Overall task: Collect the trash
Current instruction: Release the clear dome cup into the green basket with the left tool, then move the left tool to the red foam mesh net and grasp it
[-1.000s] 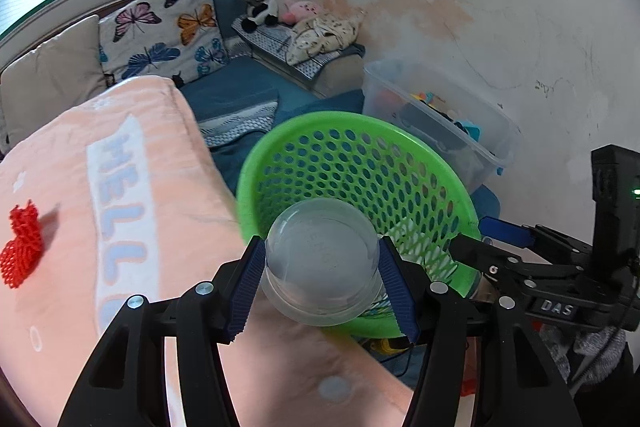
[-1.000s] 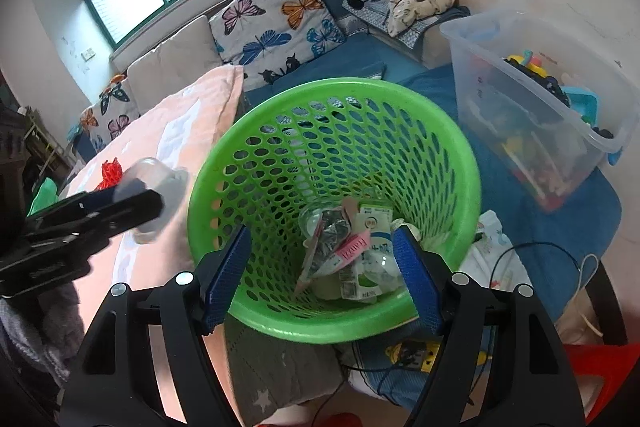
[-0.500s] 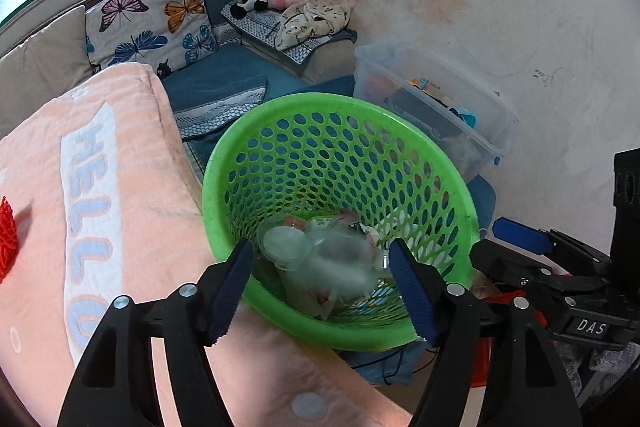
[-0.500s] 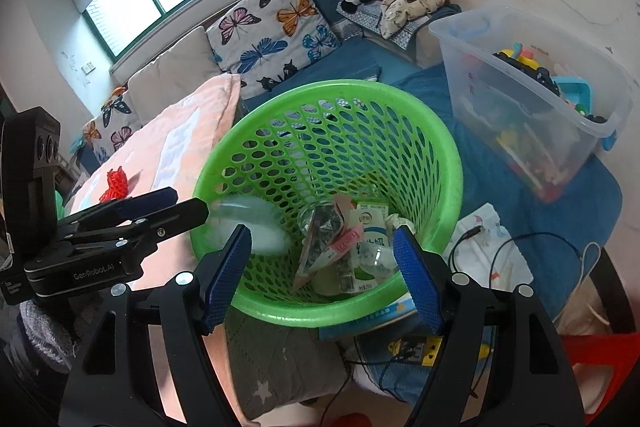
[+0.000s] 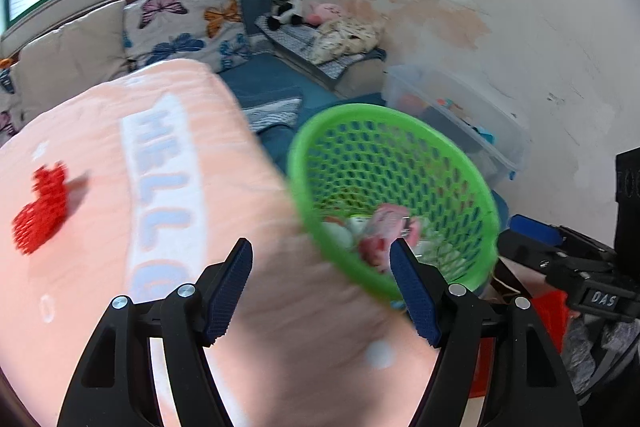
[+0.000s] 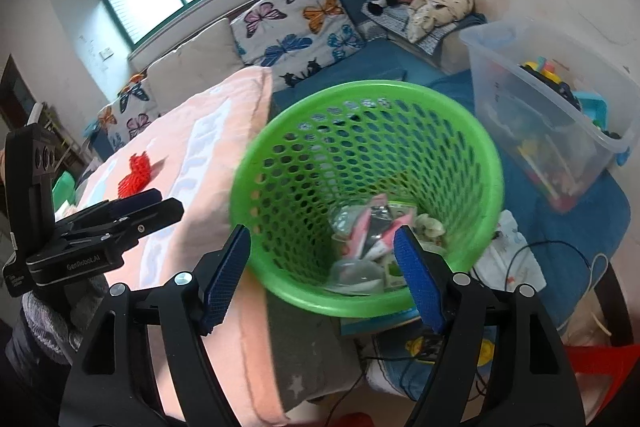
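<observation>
Beside the bed's edge we see the green basket (image 6: 366,195) with wrappers (image 6: 376,227) at its bottom. Our left gripper (image 5: 320,287) has just spread and holds nothing; our right gripper (image 6: 322,273) is spread too. Red mesh (image 5: 40,211) lies on the peach blanket (image 5: 100,267).

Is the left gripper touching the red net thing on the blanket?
Apart. In the left wrist view the left gripper is open and empty, with bare blanket between it and the red net.
</observation>
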